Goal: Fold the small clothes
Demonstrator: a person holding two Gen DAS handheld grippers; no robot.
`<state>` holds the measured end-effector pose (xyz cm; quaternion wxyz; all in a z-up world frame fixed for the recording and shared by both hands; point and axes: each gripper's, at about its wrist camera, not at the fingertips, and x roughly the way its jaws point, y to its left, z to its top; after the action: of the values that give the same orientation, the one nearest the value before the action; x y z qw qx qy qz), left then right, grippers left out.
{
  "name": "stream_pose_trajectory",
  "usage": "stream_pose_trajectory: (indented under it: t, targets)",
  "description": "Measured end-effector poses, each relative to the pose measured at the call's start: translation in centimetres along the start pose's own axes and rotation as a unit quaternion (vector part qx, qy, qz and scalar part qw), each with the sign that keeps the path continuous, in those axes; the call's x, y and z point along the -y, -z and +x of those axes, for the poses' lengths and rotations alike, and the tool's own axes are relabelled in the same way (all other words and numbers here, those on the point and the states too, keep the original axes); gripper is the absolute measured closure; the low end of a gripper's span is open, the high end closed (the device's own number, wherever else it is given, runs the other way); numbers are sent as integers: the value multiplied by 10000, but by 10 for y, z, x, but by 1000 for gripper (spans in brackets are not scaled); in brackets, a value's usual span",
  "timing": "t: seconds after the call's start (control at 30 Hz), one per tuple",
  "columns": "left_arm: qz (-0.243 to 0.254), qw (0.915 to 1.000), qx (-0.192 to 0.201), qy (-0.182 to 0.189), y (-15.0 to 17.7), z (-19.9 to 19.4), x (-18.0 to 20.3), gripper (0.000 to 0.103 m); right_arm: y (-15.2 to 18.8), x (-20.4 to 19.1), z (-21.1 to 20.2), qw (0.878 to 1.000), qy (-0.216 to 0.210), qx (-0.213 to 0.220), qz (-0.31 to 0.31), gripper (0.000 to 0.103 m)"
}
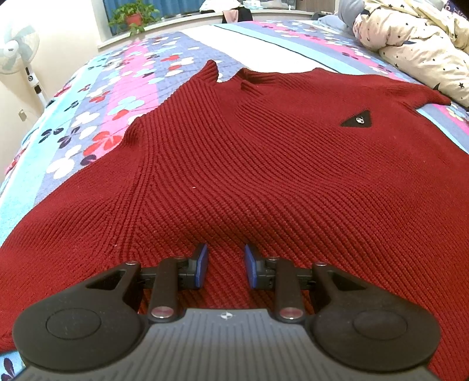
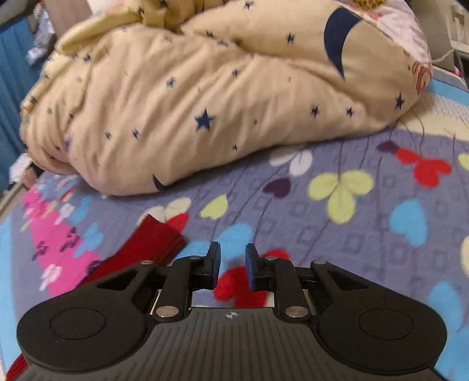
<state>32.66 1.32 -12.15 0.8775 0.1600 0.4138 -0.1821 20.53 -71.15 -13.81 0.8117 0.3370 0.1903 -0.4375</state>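
Note:
A dark red ribbed sweater [image 1: 263, 164] lies spread flat on the flowered bedspread [image 1: 96, 96], collar [image 1: 252, 79] at the far side, a black triangular patch [image 1: 356, 119] on its chest. My left gripper [image 1: 226, 265] hovers low over the sweater's near part, its blue pads a little apart with only flat knit showing in the gap. In the right wrist view, my right gripper [image 2: 232, 263] hangs over bare bedspread [image 2: 351, 234], jaws slightly apart and holding nothing. A red sleeve cuff [image 2: 152, 243] lies just to its left, untouched.
A bunched cream duvet with blue stars [image 2: 205, 96] fills the bed beyond the right gripper, and the duvet [image 1: 416, 49] borders the sweater's far right shoulder. A white standing fan [image 1: 17, 49] and a potted plant [image 1: 133, 16] stand past the bed's left edge.

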Motion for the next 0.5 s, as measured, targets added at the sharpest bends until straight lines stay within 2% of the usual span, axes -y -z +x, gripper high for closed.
stream_pose_trajectory:
  t: [0.13,0.27,0.33,0.5]
  targets:
    - [-36,9998,137,-115,4,-6,3,70,13,-2,-49,9953,-822,-437,-259,81]
    - [-86,9991,270,-330,13,-21,9,63,34,-21,-116,9814,-1550,-875,-722,66]
    - [-165,9989,293,-326,19,-33,12,57,50,-33,-152,9691,-1941,-1084,-1072,60]
    - [-507,9985,86,-163,38,-72,19,54,97,-54,-234,9276,-2535,-1400,-2360,49]
